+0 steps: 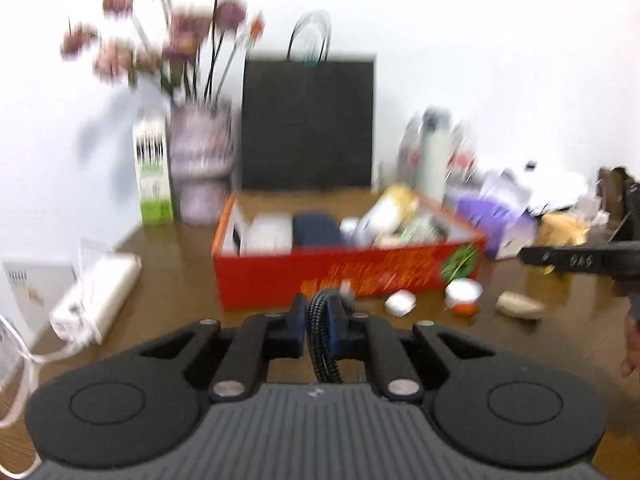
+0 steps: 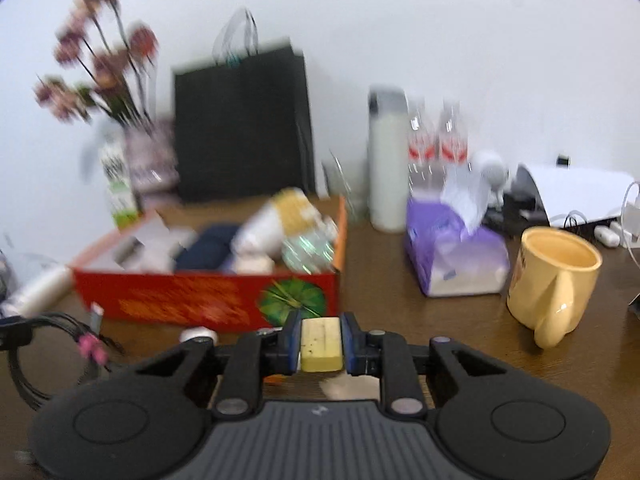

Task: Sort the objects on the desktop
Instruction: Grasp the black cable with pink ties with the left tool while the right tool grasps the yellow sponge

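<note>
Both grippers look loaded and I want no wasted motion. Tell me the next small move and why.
Probably carry both items forward over the open red cardboard box and hold off releasing until above it. The left gripper is shut on a black braided cable, the right gripper on a pale yellow rectangular block, and the box, already holding sorted things, sits just ahead of both.

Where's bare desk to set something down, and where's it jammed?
Free: the desk between red box and purple tissue pack, and the strip before the yellow mug. Also between power strip and box. Crowded: the back row of bottles and inside the box.
</note>
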Demonstrator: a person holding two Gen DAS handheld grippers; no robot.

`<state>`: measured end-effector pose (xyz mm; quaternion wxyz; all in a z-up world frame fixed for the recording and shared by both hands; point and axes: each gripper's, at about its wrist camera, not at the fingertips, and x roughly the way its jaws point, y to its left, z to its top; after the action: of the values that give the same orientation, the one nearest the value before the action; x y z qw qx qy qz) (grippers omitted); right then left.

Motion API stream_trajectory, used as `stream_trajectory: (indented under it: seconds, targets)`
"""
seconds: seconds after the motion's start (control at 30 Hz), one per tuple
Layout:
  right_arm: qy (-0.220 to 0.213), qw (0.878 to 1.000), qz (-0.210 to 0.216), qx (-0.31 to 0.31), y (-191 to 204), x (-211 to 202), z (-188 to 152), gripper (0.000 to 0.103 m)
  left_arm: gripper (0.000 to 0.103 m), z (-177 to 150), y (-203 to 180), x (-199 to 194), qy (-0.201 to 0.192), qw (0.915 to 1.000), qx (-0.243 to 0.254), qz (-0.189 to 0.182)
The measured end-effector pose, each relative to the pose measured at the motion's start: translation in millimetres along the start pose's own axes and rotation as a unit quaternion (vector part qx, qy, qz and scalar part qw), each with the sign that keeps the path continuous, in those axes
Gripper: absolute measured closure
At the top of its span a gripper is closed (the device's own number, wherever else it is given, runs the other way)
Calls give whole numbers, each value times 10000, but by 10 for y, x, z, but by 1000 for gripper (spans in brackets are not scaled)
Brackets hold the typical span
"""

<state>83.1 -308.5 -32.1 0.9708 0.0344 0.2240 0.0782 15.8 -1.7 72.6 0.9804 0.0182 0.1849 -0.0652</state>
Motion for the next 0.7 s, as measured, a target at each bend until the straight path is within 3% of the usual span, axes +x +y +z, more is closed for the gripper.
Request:
stream_trajectory:
  seconds: [0.1,0.2,0.4,0.6,0.7]
  targets:
    - [-196,9995,265,-4,109,-359,4,83,92,106,-92,-393,-454,9989,69,-108]
    - [-359,9979,543,51,206,-710,-59,83,92,139,-136,-701,-640,9977,27,-198]
    - [94,9949,988,189,356,-1157,-467,83,93,-42,-10,-1108,-396,9965,-470,-567]
    - [543,9945,891,60,496,-1390,-860,83,93,-236,-124,-1391,-181,9944,-456,-938]
    - [571,9942,908,-60,587,-1441,-946,83,93,-267,-159,-1400,-92,9933,-553,-1011]
